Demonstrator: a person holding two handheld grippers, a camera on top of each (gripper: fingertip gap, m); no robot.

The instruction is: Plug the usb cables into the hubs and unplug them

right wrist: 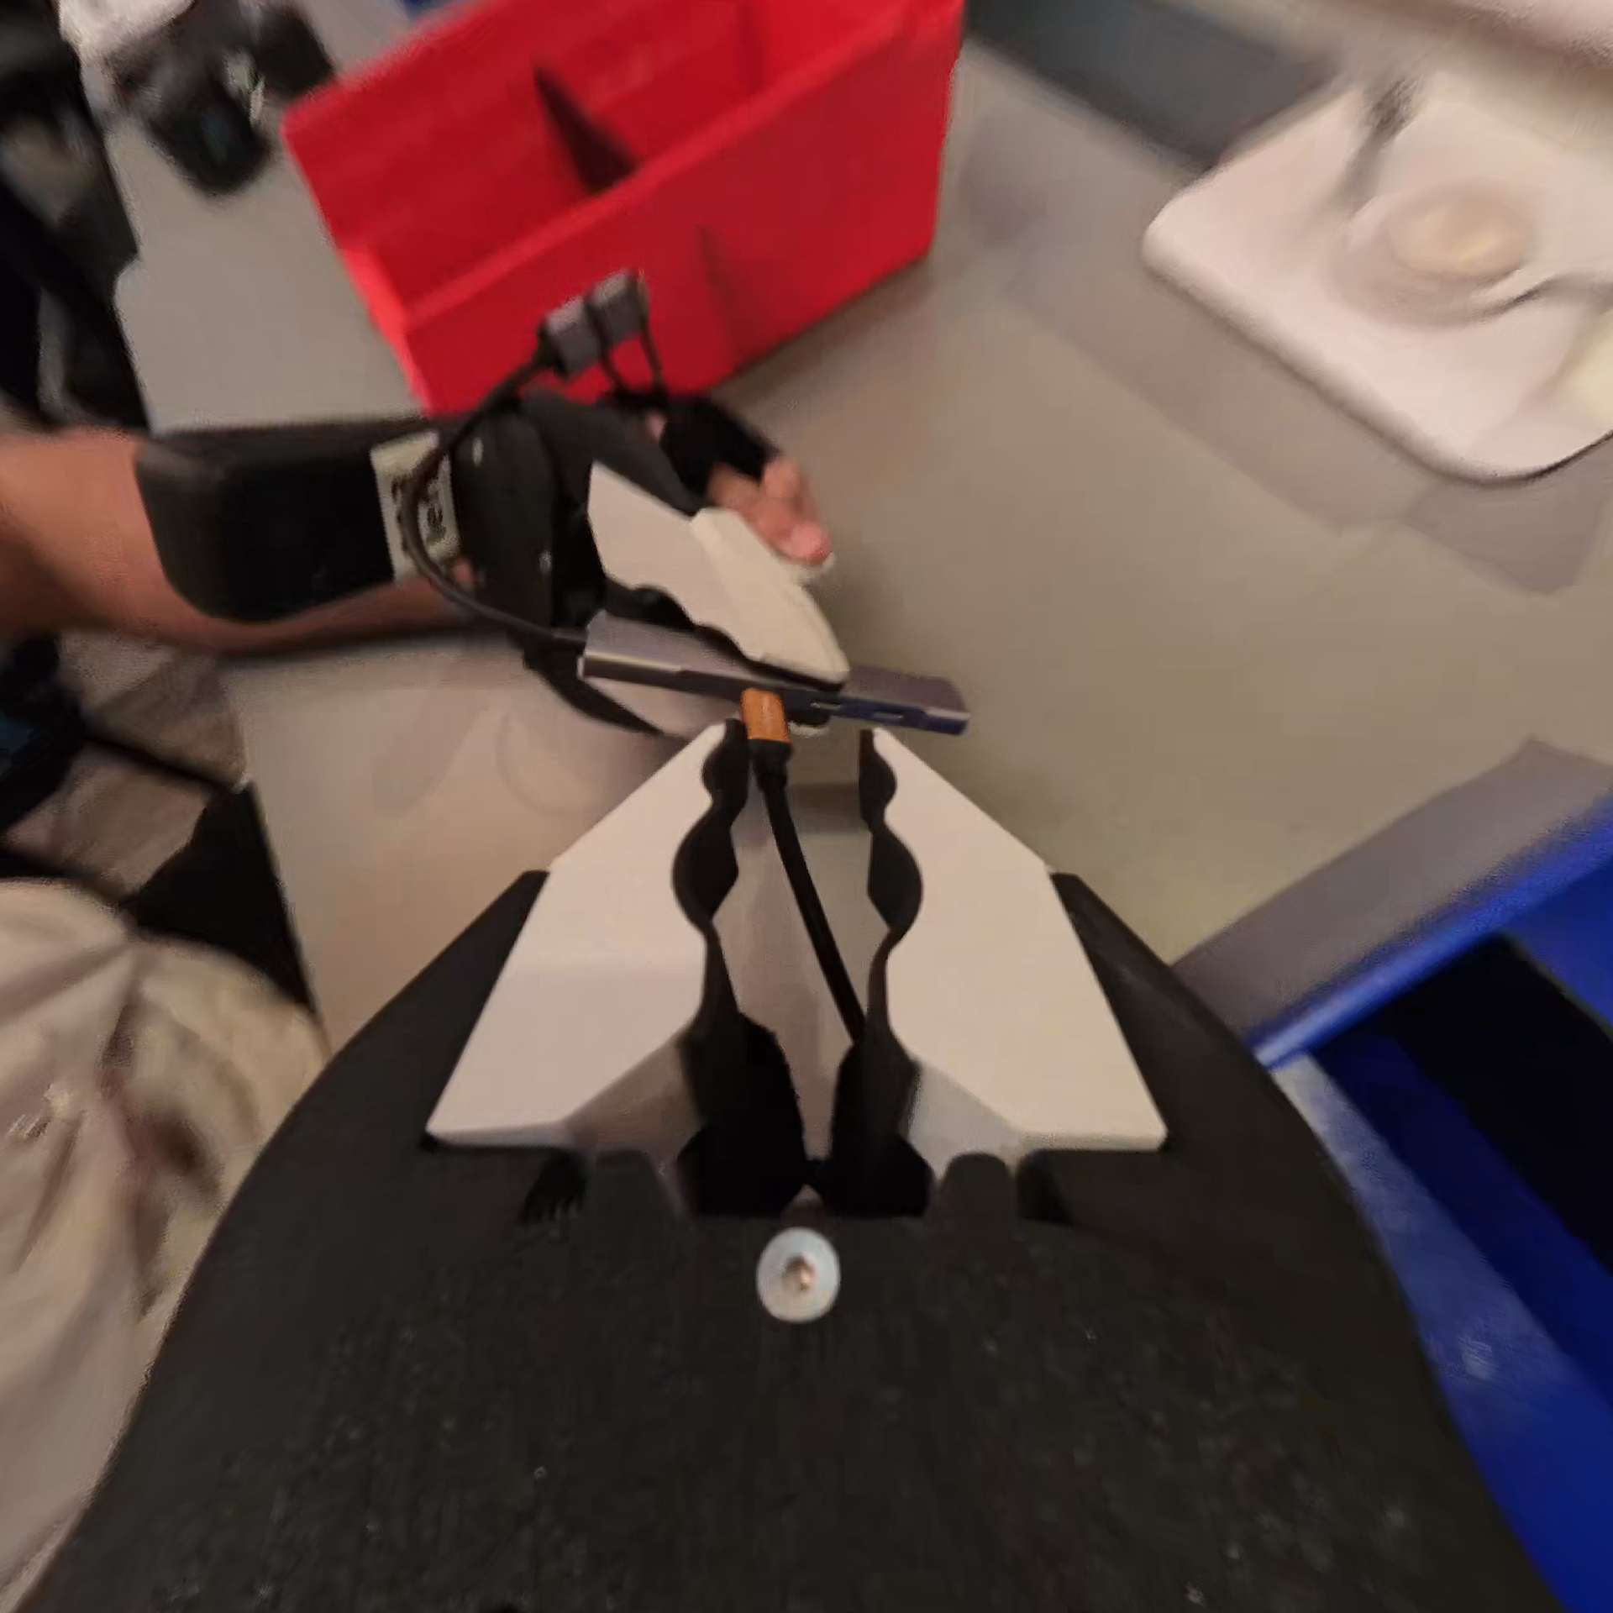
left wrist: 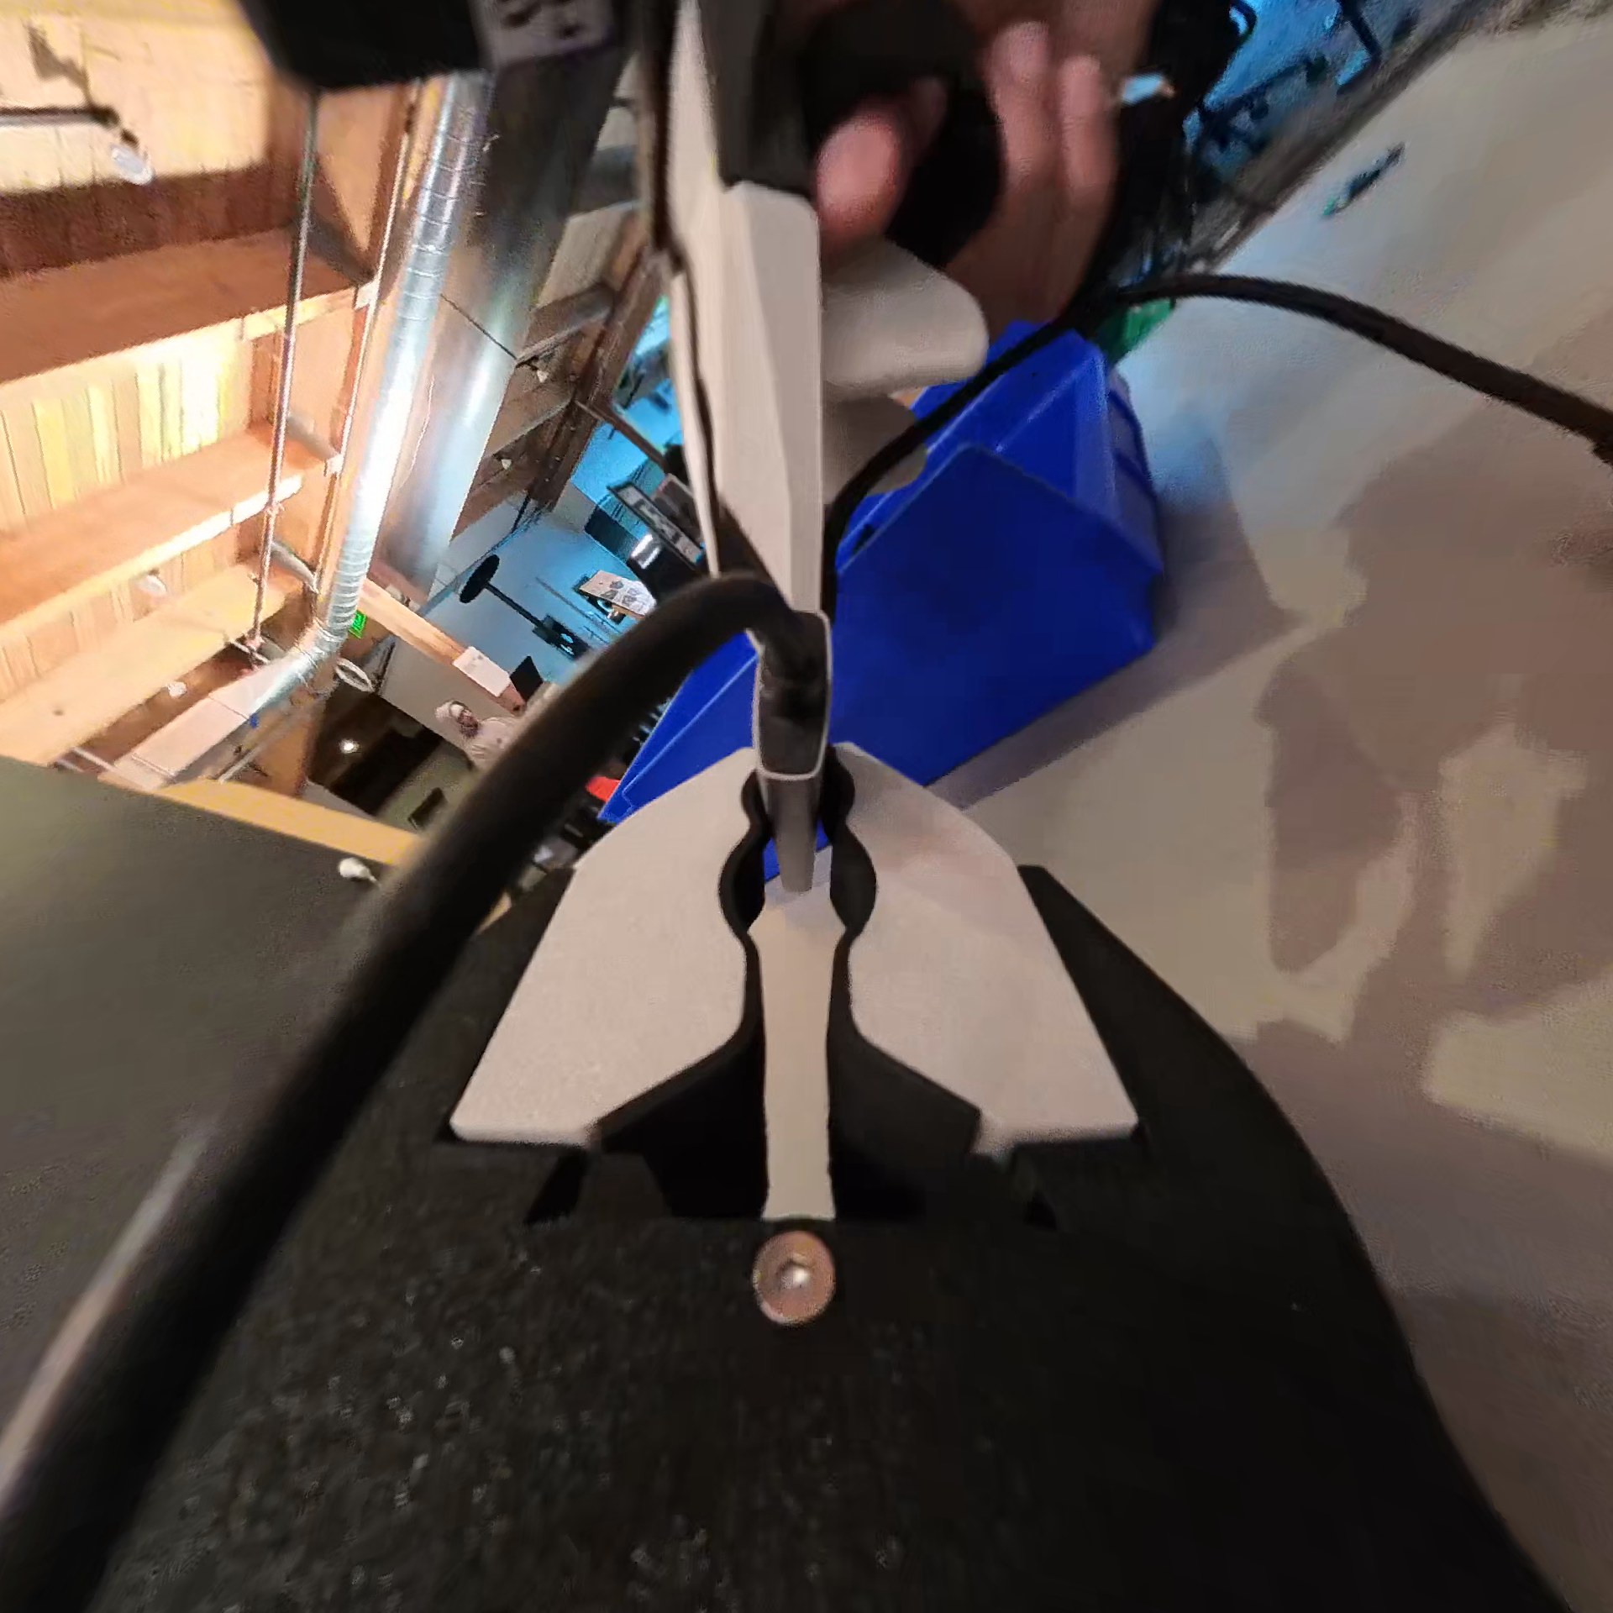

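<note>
A red bin (right wrist: 628, 183) with dividers sits at the back of the grey counter (right wrist: 1091, 541); a white tray (right wrist: 1396, 288) lies well apart — blurred — and a blue bin (left wrist: 986, 602) stands nearby.

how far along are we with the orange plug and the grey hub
Done: the left hand-held gripper is clamped on the grey hub. In hand: the orange plug meets the hub's edge, its black cable running between the open right hand-held gripper fingers. Left: full seating can't be confirmed.
</note>
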